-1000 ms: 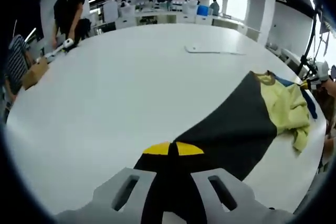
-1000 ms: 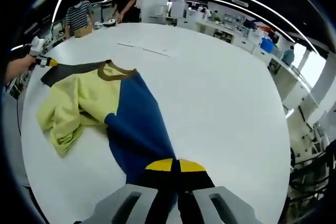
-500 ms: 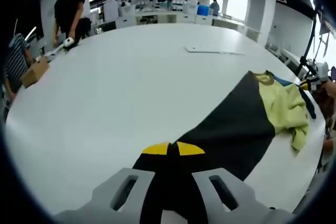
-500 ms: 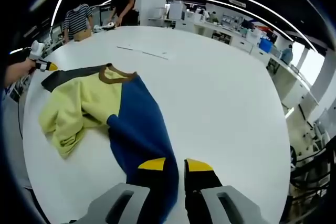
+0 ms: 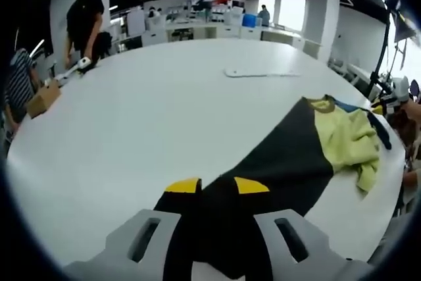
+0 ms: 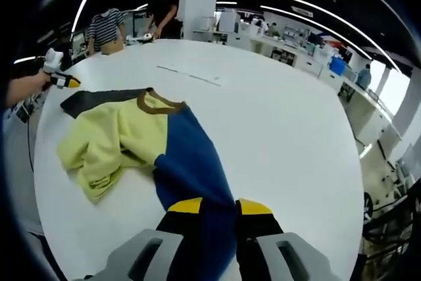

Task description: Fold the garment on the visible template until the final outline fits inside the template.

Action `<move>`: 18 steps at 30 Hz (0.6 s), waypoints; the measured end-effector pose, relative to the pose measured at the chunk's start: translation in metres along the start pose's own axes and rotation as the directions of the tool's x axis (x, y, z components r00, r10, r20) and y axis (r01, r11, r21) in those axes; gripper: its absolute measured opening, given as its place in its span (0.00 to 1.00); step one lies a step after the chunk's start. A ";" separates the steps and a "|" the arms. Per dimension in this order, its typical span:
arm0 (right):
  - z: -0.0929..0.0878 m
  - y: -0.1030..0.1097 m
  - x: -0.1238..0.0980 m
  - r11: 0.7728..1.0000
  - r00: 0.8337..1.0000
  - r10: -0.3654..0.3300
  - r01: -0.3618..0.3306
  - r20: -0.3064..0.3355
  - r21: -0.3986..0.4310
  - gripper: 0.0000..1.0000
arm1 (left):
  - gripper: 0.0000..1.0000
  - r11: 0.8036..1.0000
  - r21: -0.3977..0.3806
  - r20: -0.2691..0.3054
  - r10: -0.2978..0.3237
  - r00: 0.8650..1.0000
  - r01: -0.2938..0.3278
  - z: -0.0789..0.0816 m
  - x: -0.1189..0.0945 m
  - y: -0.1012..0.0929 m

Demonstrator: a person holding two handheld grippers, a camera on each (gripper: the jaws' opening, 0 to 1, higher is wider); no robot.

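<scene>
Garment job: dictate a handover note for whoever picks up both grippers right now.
Left gripper: open, jaws either side of the end of the black sleeve.
Right gripper: open, jaws either side of the end of the blue sleeve.
The yellow sweatshirt with a brown collar lies on the round white table, both sleeves stretched out flat, body bunched.
A thin white flat sheet, possibly the template, lies apart from it, farther across the table.
Done: sleeves spread.
Left: smooth the body, get the sweatshirt onto the template, fold it to fit inside.
</scene>
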State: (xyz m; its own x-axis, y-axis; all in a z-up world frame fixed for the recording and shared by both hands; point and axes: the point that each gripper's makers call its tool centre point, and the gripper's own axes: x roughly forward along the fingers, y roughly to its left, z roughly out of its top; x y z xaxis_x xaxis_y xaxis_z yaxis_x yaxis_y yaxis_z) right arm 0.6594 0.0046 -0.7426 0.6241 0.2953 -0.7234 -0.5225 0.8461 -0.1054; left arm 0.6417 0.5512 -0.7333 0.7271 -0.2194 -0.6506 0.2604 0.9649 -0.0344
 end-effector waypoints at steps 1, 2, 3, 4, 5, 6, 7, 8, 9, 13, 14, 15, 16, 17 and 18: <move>0.001 0.001 -0.001 1.000 1.000 0.002 -0.002 0.005 -0.001 0.14 | 0.16 1.000 0.005 0.001 -0.004 1.000 0.004 0.000 -0.001 -0.003; 0.001 0.001 -0.002 1.000 1.000 0.002 -0.002 0.008 -0.002 0.15 | 0.15 1.000 0.009 0.002 -0.006 1.000 0.006 0.000 -0.002 -0.004; 0.001 0.003 -0.003 1.000 1.000 0.006 -0.005 0.009 -0.007 0.14 | 0.15 1.000 0.012 0.003 -0.009 1.000 0.009 0.000 -0.003 -0.006; 0.001 0.004 -0.004 1.000 1.000 0.009 -0.009 0.007 -0.012 0.13 | 0.15 1.000 0.013 0.006 -0.010 1.000 0.010 0.001 -0.004 -0.007; 0.000 0.005 -0.005 1.000 1.000 0.008 -0.008 0.006 -0.016 0.14 | 0.14 1.000 0.012 0.011 -0.018 1.000 0.018 0.002 -0.005 -0.010; 0.000 0.005 -0.007 1.000 1.000 0.007 -0.007 0.008 -0.020 0.14 | 0.14 0.999 0.014 0.011 -0.029 1.000 0.029 0.002 -0.005 -0.013; 0.000 0.006 -0.008 1.000 1.000 0.008 -0.008 0.010 -0.021 0.14 | 0.13 0.999 0.021 0.013 -0.036 0.999 0.036 0.003 -0.006 -0.017; 0.001 0.007 -0.009 1.000 1.000 0.009 -0.009 0.013 -0.020 0.14 | 0.13 0.999 0.025 0.017 -0.039 0.999 0.038 0.004 -0.007 -0.019; 0.001 0.008 -0.010 1.000 1.000 0.011 -0.011 0.017 -0.020 0.14 | 0.13 0.999 0.029 0.021 -0.046 0.999 0.045 0.004 -0.008 -0.022; 0.001 0.017 -0.016 1.000 0.999 0.022 -0.022 0.033 -0.023 0.14 | 0.13 0.997 0.039 0.026 -0.075 0.997 0.074 0.003 -0.010 -0.035; 0.001 0.019 -0.017 0.999 0.999 0.025 -0.025 0.035 -0.024 0.14 | 0.12 0.996 0.040 0.027 -0.077 0.997 0.076 0.003 -0.010 -0.037; 0.001 0.020 -0.018 0.999 0.999 0.027 -0.027 0.037 -0.025 0.14 | 0.12 0.996 0.044 0.029 -0.085 0.996 0.084 0.002 -0.011 -0.042; 0.000 0.022 -0.020 0.999 0.999 0.029 -0.028 0.041 -0.027 0.14 | 0.12 0.995 0.045 0.031 -0.092 0.995 0.091 0.002 -0.012 -0.045; 0.000 0.024 -0.021 0.999 0.999 0.032 -0.031 0.044 -0.027 0.14 | 0.12 0.994 0.048 0.032 -0.103 0.994 0.101 0.001 -0.012 -0.050; -0.001 0.026 -0.022 0.999 0.998 0.035 -0.034 0.045 -0.028 0.14 | 0.12 0.993 0.051 0.033 -0.109 0.994 0.107 0.001 -0.013 -0.053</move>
State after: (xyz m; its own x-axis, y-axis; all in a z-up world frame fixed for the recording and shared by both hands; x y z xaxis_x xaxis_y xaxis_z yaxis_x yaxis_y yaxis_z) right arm 0.6316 0.0196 -0.7301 0.6309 0.3446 -0.6951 -0.5592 0.8230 -0.0995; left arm 0.6189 0.5024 -0.7227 0.7149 -0.3278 -0.6177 0.3686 0.9273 -0.0655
